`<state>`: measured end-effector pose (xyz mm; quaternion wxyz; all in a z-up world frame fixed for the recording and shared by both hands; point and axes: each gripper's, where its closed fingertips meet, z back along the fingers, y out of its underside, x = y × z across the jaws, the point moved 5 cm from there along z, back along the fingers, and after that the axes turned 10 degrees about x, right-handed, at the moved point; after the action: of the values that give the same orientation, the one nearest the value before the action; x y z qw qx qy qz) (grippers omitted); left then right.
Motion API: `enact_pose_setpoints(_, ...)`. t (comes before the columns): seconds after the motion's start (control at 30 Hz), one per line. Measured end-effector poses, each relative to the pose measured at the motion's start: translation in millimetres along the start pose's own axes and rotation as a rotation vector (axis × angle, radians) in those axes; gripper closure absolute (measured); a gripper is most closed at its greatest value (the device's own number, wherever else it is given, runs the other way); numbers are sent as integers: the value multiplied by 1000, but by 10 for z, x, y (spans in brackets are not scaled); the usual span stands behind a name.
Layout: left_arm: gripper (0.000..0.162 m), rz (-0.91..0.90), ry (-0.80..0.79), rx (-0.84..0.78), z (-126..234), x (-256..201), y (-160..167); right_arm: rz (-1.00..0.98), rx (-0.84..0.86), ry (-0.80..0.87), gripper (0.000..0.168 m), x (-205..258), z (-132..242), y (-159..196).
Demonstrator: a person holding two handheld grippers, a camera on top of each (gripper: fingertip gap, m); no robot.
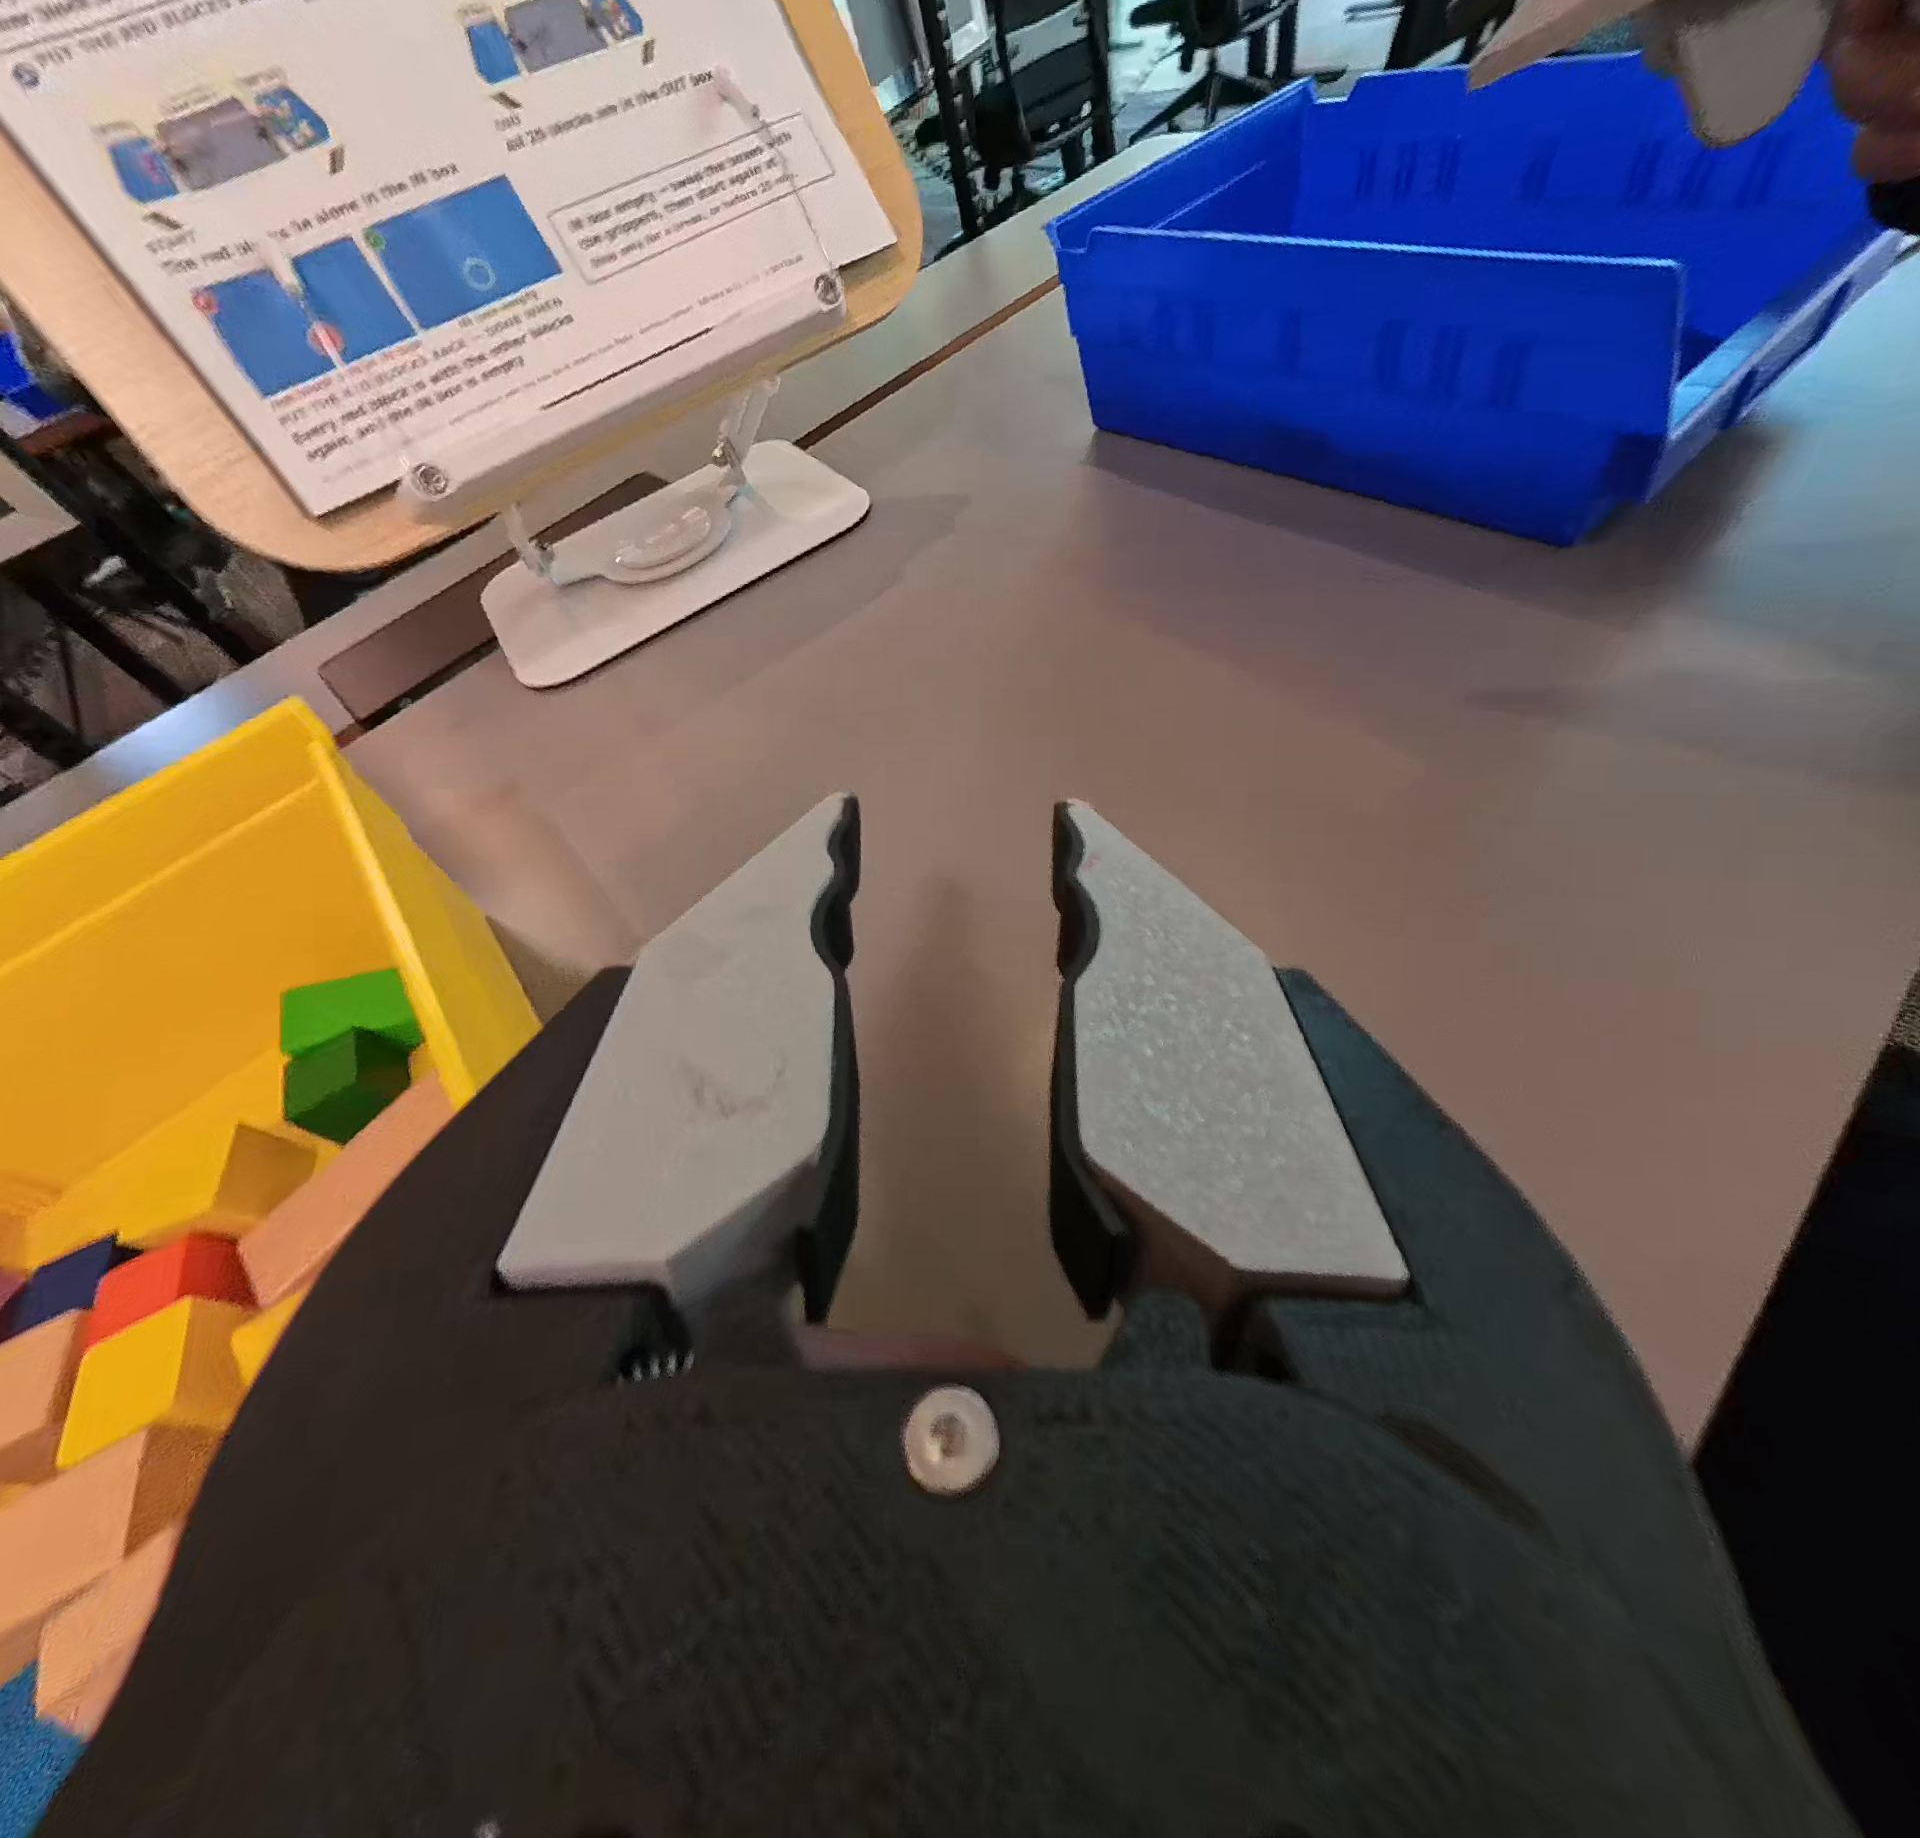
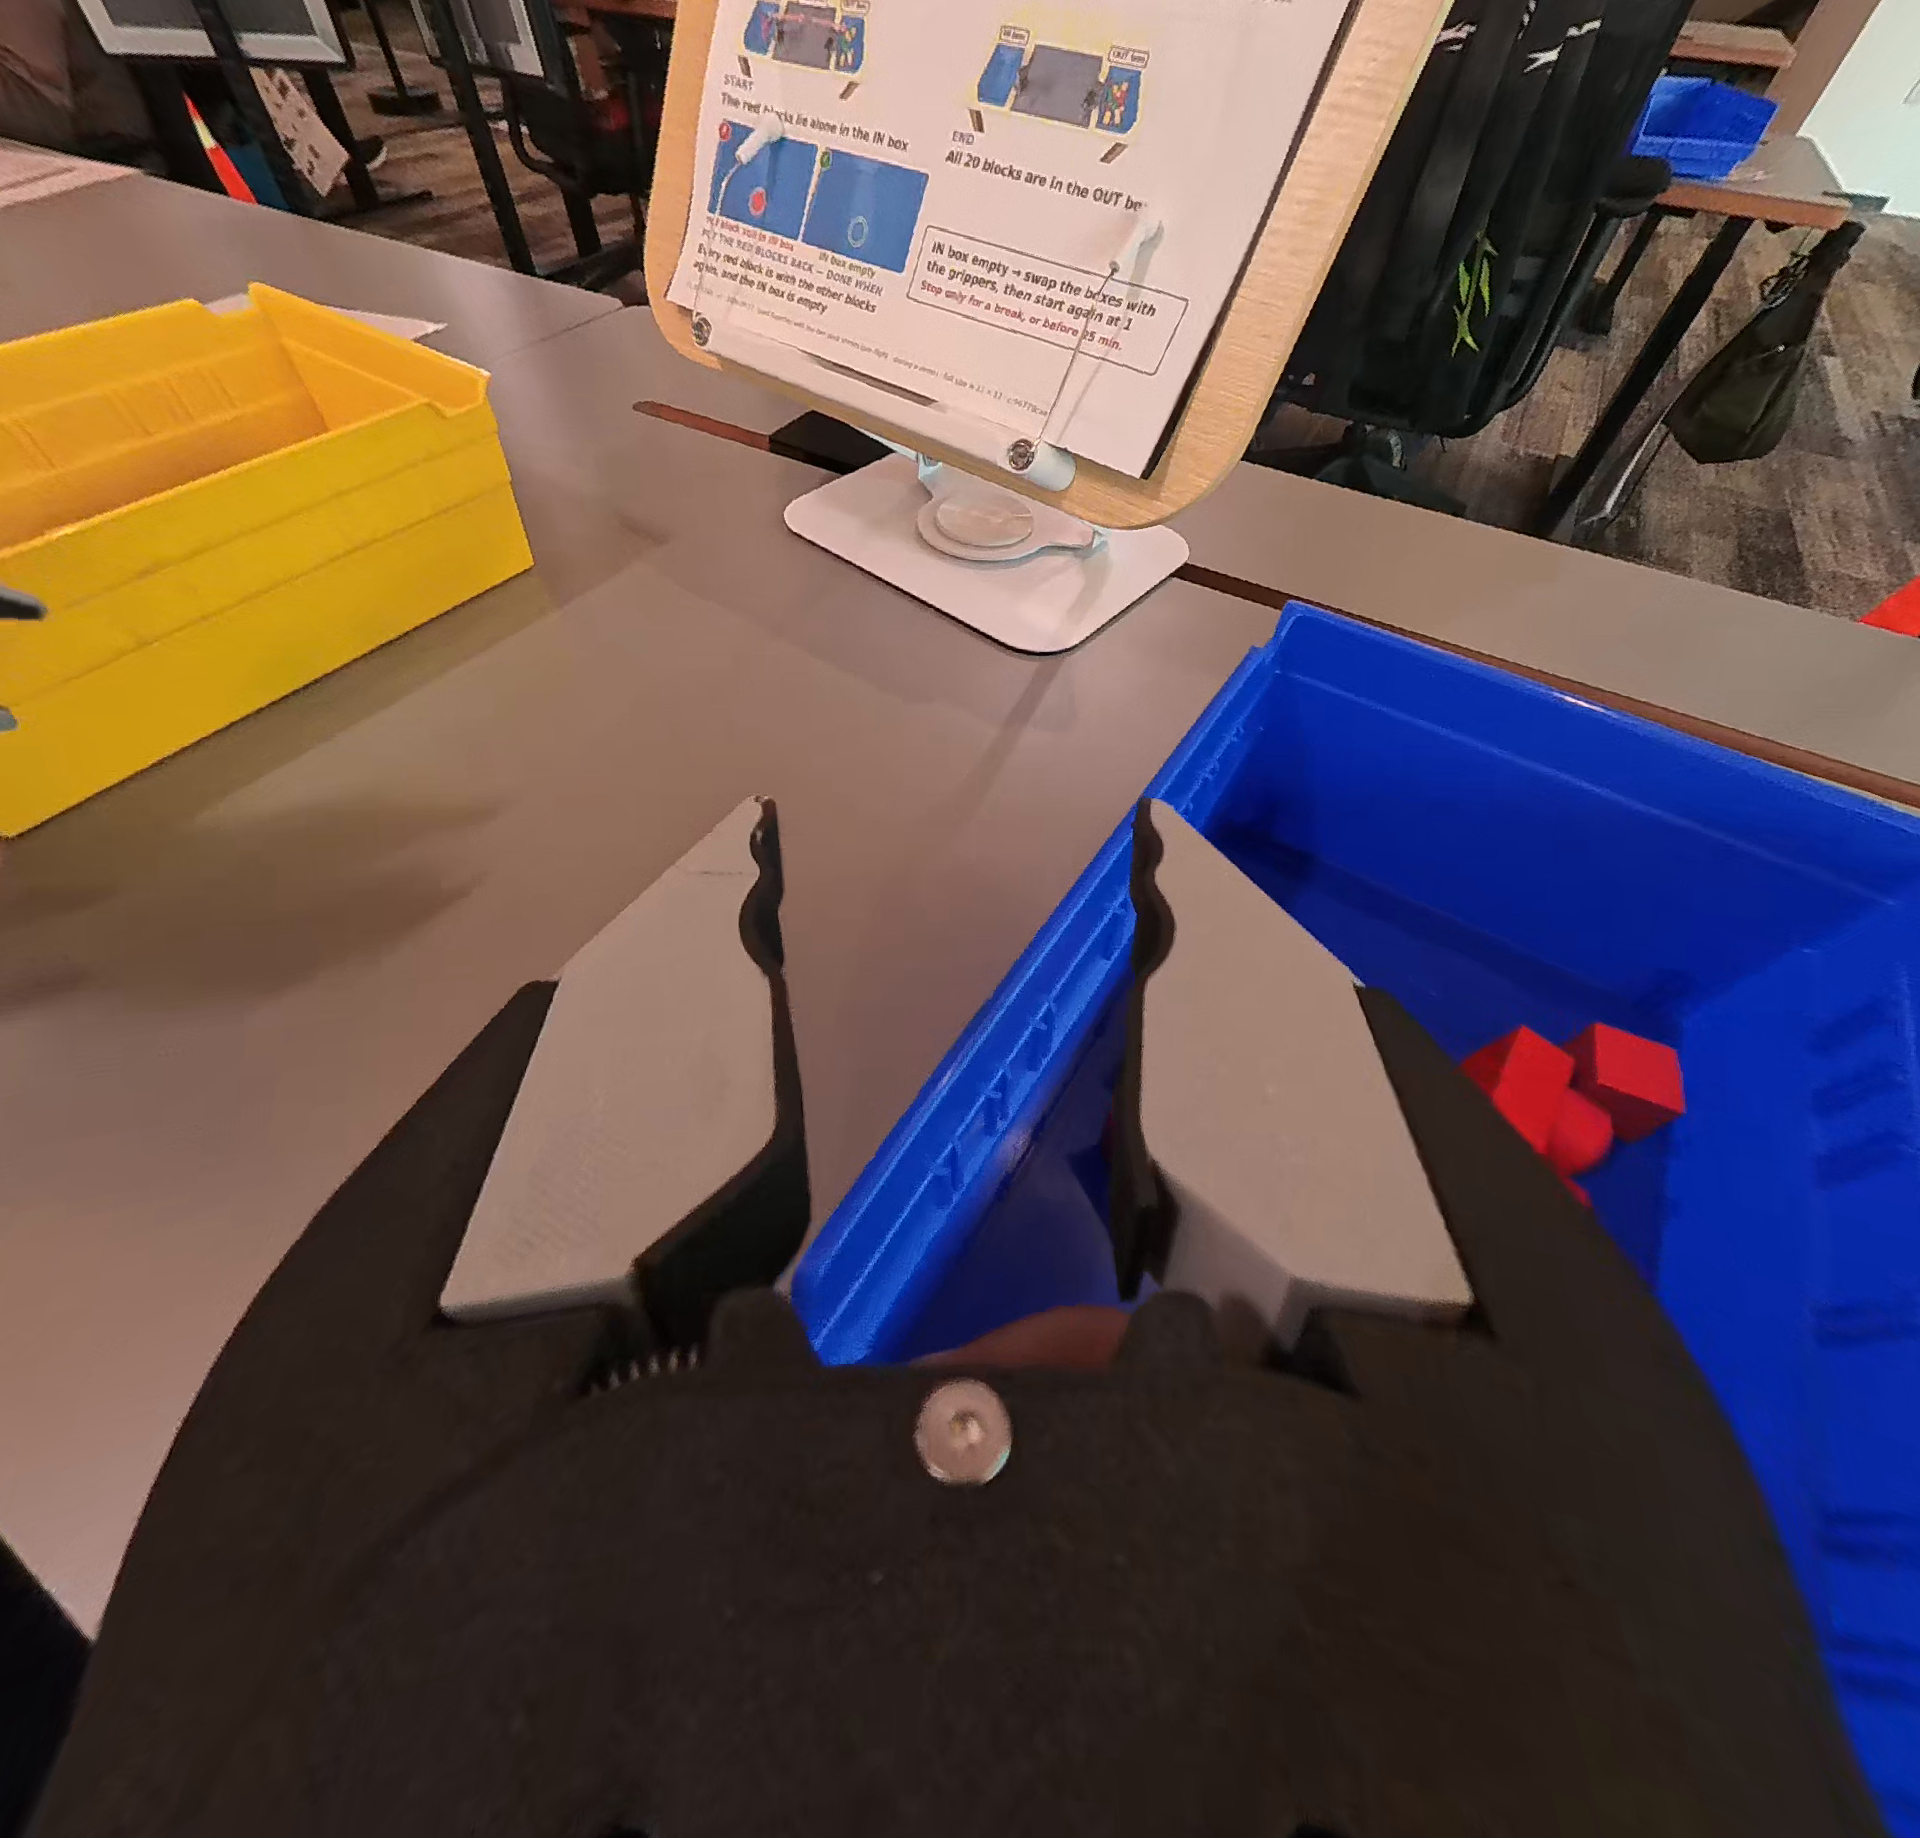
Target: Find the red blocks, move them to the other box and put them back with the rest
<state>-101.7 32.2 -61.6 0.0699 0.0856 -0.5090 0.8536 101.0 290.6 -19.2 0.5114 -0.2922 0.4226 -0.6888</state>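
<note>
In the left wrist view my left gripper (image 1: 956, 832) is open and empty over the grey table, just right of the yellow box (image 1: 208, 884). That box holds several mixed blocks, among them green (image 1: 348, 1050), yellow, blue, plain wood and one red-orange block (image 1: 171, 1279). The blue box (image 1: 1382, 365) stands far right, with the other gripper (image 1: 1725, 53) above it. In the right wrist view my right gripper (image 2: 951, 822) is open and empty, straddling the near left wall of the blue box (image 2: 997, 1061). Red blocks (image 2: 1569, 1092) lie inside at its right. The yellow box (image 2: 249, 562) is at left.
A white stand with an instruction sheet on a wooden board (image 1: 665, 552) (image 2: 997, 552) sits at the table's back middle. The grey table (image 1: 1143, 697) (image 2: 468, 832) lies between the boxes. Chairs and desks stand beyond the far edge.
</note>
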Motion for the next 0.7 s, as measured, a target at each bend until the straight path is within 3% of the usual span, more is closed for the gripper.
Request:
enact_pose_setpoints(0.3, 118, 44, -159, 33, 423, 0, 306, -36, 75, 9, 92, 230, 139, 331)
enact_pose_setpoints(0.4, 117, 19, -278, 74, 549, 166, 364, -20, 114, 72, 89, 252, 207, 426)
enact_pose_setpoints(0.57, 113, 52, -342, 177, 737, 429, 521, -54, 140, 83, 87, 326, 230, 557)
enact_pose_setpoints(0.7, 107, 60, -219, 327, 505, 350, 765, -14, 209, 204, 86, 293, 103, 736)
